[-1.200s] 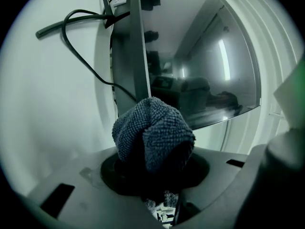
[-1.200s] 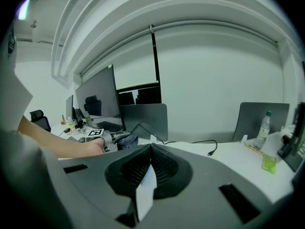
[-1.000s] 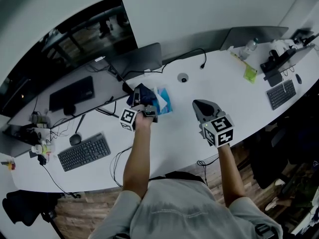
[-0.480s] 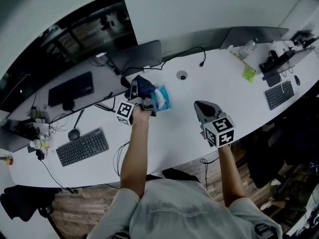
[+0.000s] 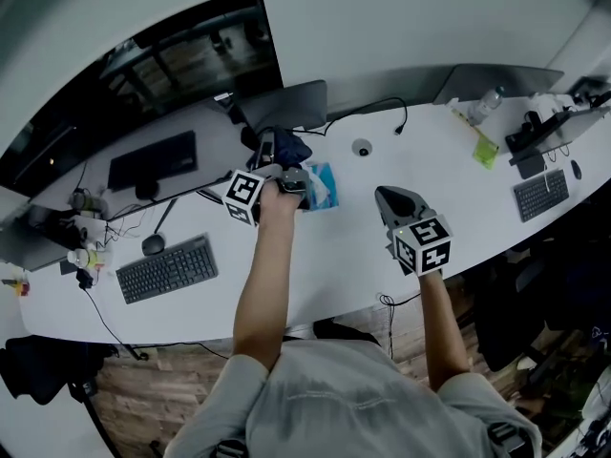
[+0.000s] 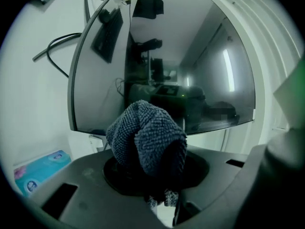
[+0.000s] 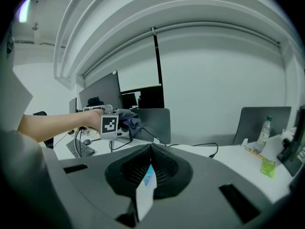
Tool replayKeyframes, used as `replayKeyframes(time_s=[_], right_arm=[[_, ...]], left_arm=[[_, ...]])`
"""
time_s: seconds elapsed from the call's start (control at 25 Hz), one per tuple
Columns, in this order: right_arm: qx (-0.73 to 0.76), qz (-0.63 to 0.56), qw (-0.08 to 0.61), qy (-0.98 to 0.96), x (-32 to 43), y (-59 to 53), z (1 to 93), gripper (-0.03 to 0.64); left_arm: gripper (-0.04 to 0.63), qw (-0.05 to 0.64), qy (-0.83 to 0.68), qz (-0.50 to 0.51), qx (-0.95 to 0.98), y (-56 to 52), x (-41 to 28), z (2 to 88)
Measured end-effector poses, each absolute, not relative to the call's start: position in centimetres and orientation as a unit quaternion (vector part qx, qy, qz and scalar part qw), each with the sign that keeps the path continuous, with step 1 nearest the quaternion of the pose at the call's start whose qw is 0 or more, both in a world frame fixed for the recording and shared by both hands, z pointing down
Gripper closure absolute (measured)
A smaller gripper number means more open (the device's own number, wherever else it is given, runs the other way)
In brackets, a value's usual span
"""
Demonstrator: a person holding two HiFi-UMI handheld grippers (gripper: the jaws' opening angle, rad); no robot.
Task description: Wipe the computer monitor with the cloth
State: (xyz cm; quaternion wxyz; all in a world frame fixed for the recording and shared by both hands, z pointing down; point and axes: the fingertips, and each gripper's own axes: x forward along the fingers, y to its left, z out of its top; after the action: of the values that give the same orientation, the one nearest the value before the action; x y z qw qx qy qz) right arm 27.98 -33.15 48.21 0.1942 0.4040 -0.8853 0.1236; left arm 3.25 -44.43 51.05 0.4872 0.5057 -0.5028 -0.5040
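The left gripper (image 5: 284, 165), jaws clamped on the bunched dark cloth (image 6: 145, 142), sits just before the monitor (image 6: 167, 66), whose screen lies straight ahead on the far side, while the right gripper (image 5: 396, 203), closed on a white slip (image 7: 144, 194), hangs well to the right.

Lit flat and evenly from overhead, bright on the white desk (image 5: 334, 256) and the pale walls, with only faint, soft shadows. Bowed hard by the wide lenses, with straight edges curved and the corners of both gripper views blacked out. Caught a pale streak of glare and dim room reflections on the dark monitor (image 6: 162, 70). Rendered the cloth (image 6: 147, 142) fairly sharp, weave readable. Went soft and slightly noisy toward the rims.
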Motion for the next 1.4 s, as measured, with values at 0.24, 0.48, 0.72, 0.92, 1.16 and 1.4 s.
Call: replayKeyframes(time_s=[0.24, 0.48, 0.72, 0.92, 1.16, 1.4], right_arm=[[0.4, 0.112, 0.191, -0.889, 26.8, -32.9, 47.4, 0.615], [0.405, 0.103, 0.187, -0.889, 26.2, -32.3, 46.3, 0.615], [0.413, 0.088, 0.182, -0.888, 25.3, -31.1, 44.5, 0.615], [0.432, 0.077, 0.173, -0.882, 25.2, -30.2, 42.8, 0.615], [0.453, 0.063, 0.166, -0.874, 25.0, -28.2, 41.0, 0.615], [0.48, 0.048, 0.151, -0.863, 24.2, -25.6, 39.2, 0.615]], left_arm=[[0.466, 0.483, -0.49, -0.501, 0.524, -44.2, 3.3, 46.4], [0.466, 0.487, -0.463, -0.51, 0.537, -44.1, 3.3, 41.2], [0.466, 0.478, -0.446, -0.516, 0.553, -43.8, 3.1, 36.9], [0.478, 0.476, -0.417, -0.535, 0.559, -43.5, 3.1, 33.1], [0.48, 0.456, -0.381, -0.55, 0.587, -42.5, 3.3, 28.0], [0.479, 0.371, -0.359, -0.486, 0.706, -38.9, 3.3, 22.9]])
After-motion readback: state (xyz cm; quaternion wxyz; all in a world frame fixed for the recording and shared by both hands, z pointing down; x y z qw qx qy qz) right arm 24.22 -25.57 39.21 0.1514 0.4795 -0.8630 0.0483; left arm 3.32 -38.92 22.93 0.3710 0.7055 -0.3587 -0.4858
